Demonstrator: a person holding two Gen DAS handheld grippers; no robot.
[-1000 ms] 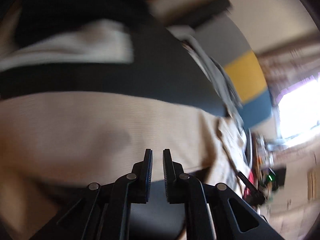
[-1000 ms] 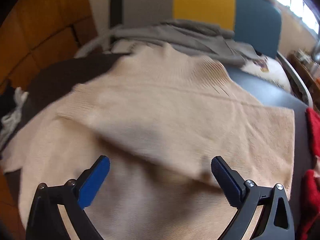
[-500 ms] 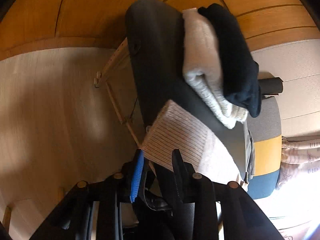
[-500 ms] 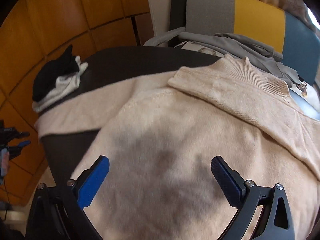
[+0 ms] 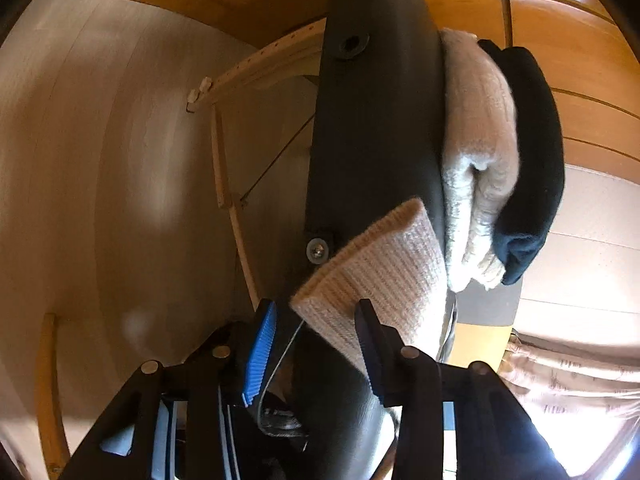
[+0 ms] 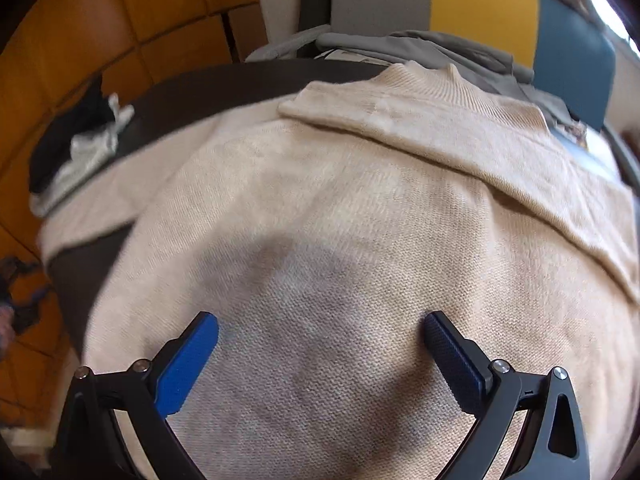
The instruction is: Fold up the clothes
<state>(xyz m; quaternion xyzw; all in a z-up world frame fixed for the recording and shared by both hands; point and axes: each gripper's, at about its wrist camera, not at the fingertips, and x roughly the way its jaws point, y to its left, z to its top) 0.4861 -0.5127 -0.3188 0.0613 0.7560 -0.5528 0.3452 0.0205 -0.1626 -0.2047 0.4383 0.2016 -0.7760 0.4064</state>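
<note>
Half the sweater [image 6: 340,240] out of frame

- The sweater [image 6: 360,240] lies spread on the table [image 6: 224,84], under my right gripper [image 6: 320,356].
- Its cuff [image 5: 376,272] hangs over the table edge, between my left gripper's [image 5: 316,344] fingers.
- Folded clothes [image 6: 80,148] sit at the table's left end.
- More clothes [image 6: 420,46] lie behind the sweater.

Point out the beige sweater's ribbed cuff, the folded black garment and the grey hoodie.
ribbed cuff [image 5: 376,268]: left wrist view, middle of the ribbing.
folded black garment [image 5: 532,152]: left wrist view, its outer face.
grey hoodie [image 6: 420,46]: right wrist view, its crumpled body behind the sweater.
</note>
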